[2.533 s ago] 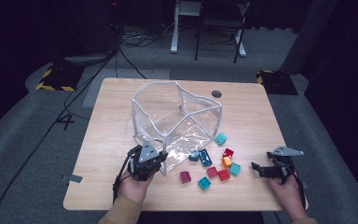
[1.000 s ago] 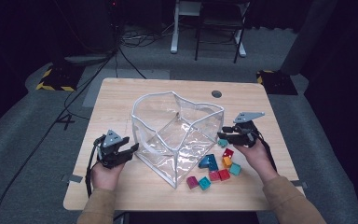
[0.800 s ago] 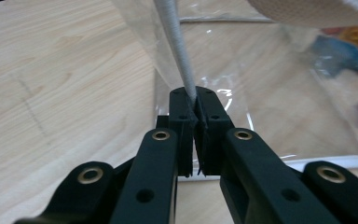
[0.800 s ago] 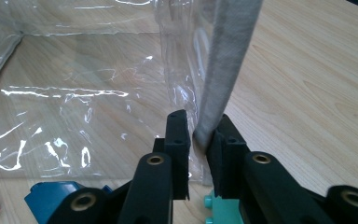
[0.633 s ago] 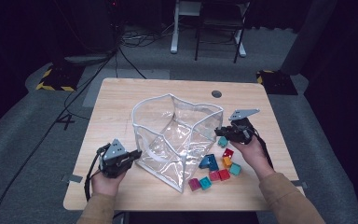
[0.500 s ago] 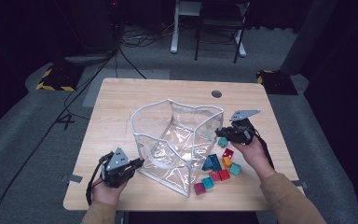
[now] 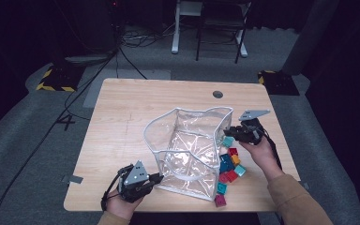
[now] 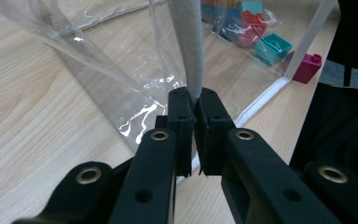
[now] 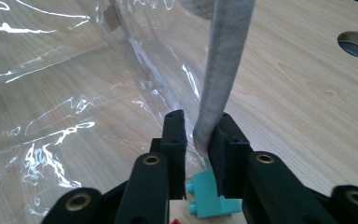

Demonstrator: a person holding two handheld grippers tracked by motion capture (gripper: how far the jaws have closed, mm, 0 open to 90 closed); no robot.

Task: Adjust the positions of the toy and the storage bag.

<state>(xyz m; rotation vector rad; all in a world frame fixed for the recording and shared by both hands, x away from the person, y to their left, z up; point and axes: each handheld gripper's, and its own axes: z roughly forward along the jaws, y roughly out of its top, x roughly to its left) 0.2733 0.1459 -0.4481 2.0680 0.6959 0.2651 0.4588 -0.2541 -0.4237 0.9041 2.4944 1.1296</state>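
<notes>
Wooden counter (image 7: 122, 122) is carrying the clear plastic bag (image 7: 187, 150), both grippers' fingers clamping its grey trim on opposite sides; slick film is risking slipping free, or dragging the toy bricks (image 7: 228, 164) off-edge.

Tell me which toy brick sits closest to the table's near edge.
The magenta brick, alone below the clear bag's front corner; the teal, red and orange bricks cluster farther back, toward the right hand-held gripper.

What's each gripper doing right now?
Left gripper: shut on the bag, on its grey edge strip.
Right gripper: shut on the bag, on its grey edge strip.
</notes>
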